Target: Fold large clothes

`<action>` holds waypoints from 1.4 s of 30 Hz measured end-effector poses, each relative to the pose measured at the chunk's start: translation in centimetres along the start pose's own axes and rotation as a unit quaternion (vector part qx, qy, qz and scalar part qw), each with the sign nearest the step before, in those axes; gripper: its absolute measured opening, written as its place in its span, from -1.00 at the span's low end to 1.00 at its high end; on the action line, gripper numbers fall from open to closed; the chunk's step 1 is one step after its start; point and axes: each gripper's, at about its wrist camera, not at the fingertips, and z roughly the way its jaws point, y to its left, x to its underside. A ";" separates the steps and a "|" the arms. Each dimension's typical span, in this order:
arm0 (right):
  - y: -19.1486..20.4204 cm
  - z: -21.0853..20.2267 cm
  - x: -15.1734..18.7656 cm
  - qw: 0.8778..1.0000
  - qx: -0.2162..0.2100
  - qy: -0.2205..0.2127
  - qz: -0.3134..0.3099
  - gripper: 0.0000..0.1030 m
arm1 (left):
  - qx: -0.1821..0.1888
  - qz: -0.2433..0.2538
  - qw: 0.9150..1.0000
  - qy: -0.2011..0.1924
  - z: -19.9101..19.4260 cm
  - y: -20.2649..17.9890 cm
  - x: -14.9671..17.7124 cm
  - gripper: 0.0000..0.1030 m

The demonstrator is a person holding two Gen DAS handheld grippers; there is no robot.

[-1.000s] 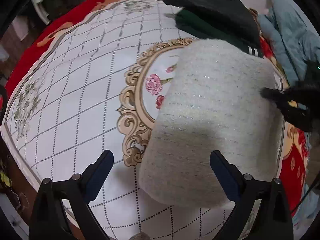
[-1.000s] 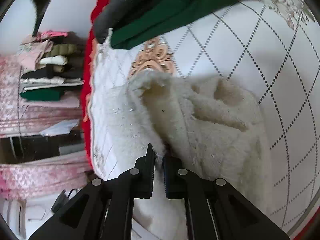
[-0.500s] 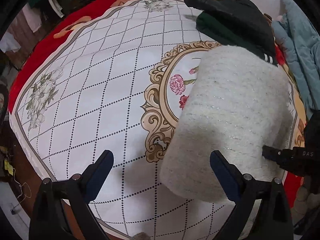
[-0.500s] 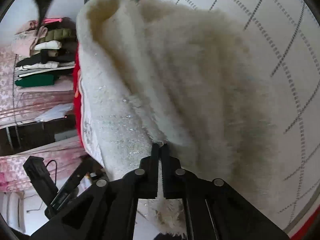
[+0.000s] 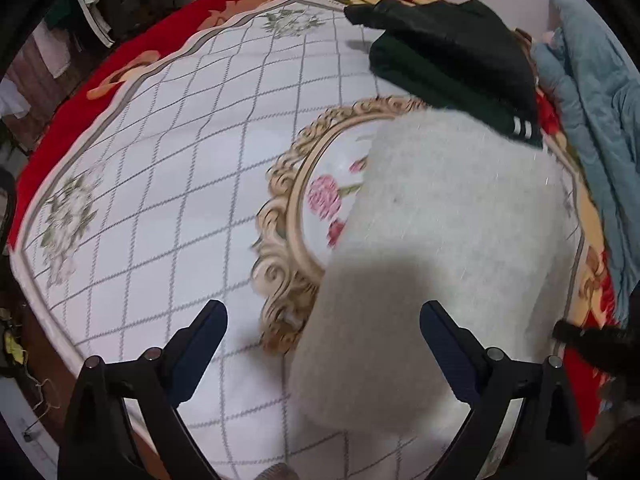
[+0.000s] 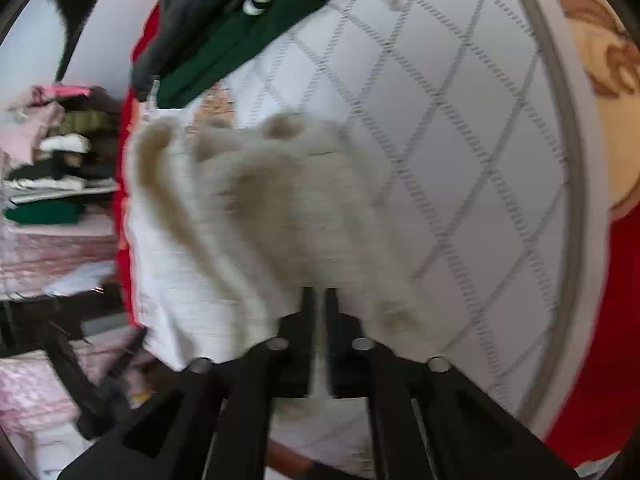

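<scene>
A folded white fleece garment (image 5: 440, 240) lies on the patterned bedspread (image 5: 180, 160), right of the gold oval. My left gripper (image 5: 322, 308) hovers open over the garment's near left edge, with nothing between its fingers. In the right wrist view the same garment (image 6: 260, 208) spreads out, blurred, ahead of my right gripper (image 6: 318, 292). Its jaws are opening but still stand narrow, with a white edge of the garment between them. The right gripper's black body also shows at the right edge of the left wrist view.
A dark green and black garment (image 5: 452, 64) with white stripes lies at the far side of the bed, touching the fleece. A light blue garment (image 5: 600, 100) lies at the right. Stacked folded clothes (image 6: 56, 168) fill shelves beyond the bed's red border (image 6: 124, 208).
The right gripper swept along the garment's right side toward the near edge, lifting the fleece and then lowering it flatter. Its finger gap widened slightly. The left gripper stayed open and shifted a little.
</scene>
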 end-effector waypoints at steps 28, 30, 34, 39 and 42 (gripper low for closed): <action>-4.1 5.0 -1.8 0.976 -0.212 0.031 0.021 1.00 | 0.158 0.096 0.978 0.093 8.7 -4.2 -5.5 0.96; -2.8 6.7 -2.6 0.983 -0.180 0.046 0.009 1.00 | 0.161 0.108 0.977 0.090 8.9 -4.6 -5.6 0.96; -0.8 8.5 -3.4 0.991 -0.129 0.042 -0.004 0.90 | 0.178 0.113 0.974 0.082 9.0 -4.6 -5.7 0.96; 0.5 7.9 -2.9 0.988 -0.148 0.028 0.020 0.16 | 0.172 0.158 0.971 0.048 7.3 -5.9 -5.5 0.93; 1.4 7.0 -2.6 0.987 -0.156 0.012 0.034 0.06 | 0.181 0.170 0.968 0.045 6.5 -6.6 -6.1 0.93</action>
